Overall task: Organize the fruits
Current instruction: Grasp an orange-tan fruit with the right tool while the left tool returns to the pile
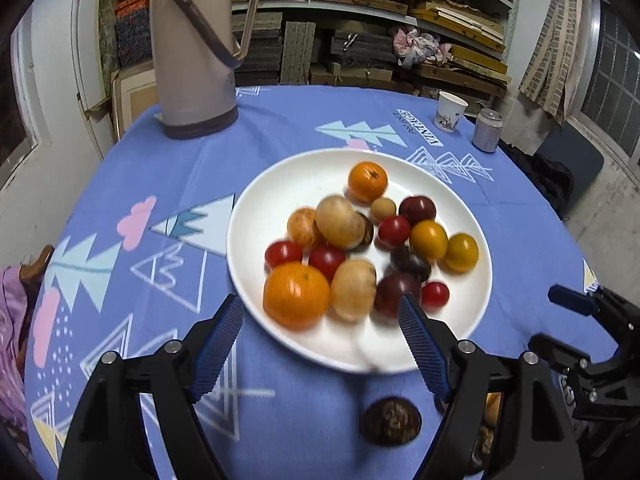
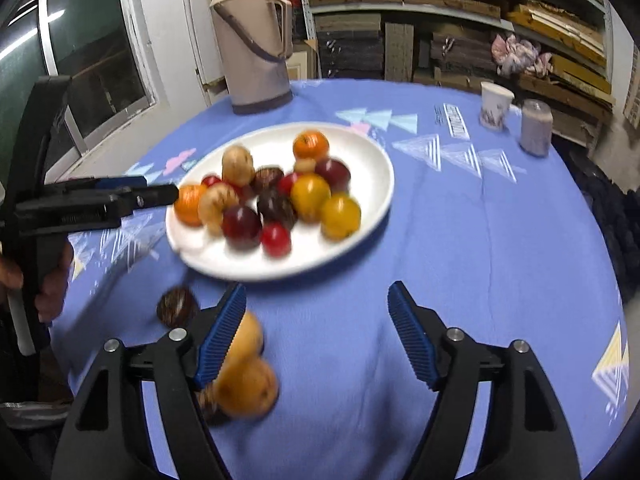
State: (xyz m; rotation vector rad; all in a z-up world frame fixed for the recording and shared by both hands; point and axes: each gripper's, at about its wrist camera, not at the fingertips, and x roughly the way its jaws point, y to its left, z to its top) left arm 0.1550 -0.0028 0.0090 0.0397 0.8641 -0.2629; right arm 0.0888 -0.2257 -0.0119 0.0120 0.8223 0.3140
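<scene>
A white plate point(image 1: 256, 216) is seen on a round table covered by a blue patterned cloth point(image 1: 280, 120), and most of the fruit is piled on it: a large orange point(image 1: 296, 294) at the near edge, a smaller orange point(image 1: 367, 181) at the far side, two pale tan fruits point(image 1: 340, 222) near the middle, red tomatoes point(image 1: 283, 253), two yellow ones point(image 1: 461, 252) to the right, and dark purple fruits point(image 1: 398, 294) among them. The left gripper point(image 1: 320, 344) is held above the near rim of the plate with its jaws spread apart and nothing between the blue pads point(image 1: 218, 344). A dark brown fruit point(image 1: 391, 421) lies on the cloth just off the plate, close below that gripper. The right gripper point(image 2: 316, 332) is seen over bare cloth on the near side of the plate, its jaws likewise parted and empty. Beside its left pad point(image 2: 222, 340) two yellow-tan fruits point(image 2: 246, 380) lie blurred on the cloth, touching each other, with a darker one partly hidden under them — whether the pad touches them cannot be told. The dark brown fruit point(image 2: 177, 306) is seen there too, between those fruits and the plate point(image 2: 360, 208). A hand point(image 2: 52, 284) is visible at the left of the right view, holding the left gripper's handle. At the far side of the table stand a beige thermos point(image 1: 192, 52), a paper cup point(image 1: 450, 111) and a can point(image 1: 487, 130) — the cup and can near each other, well apart from the thermos.
</scene>
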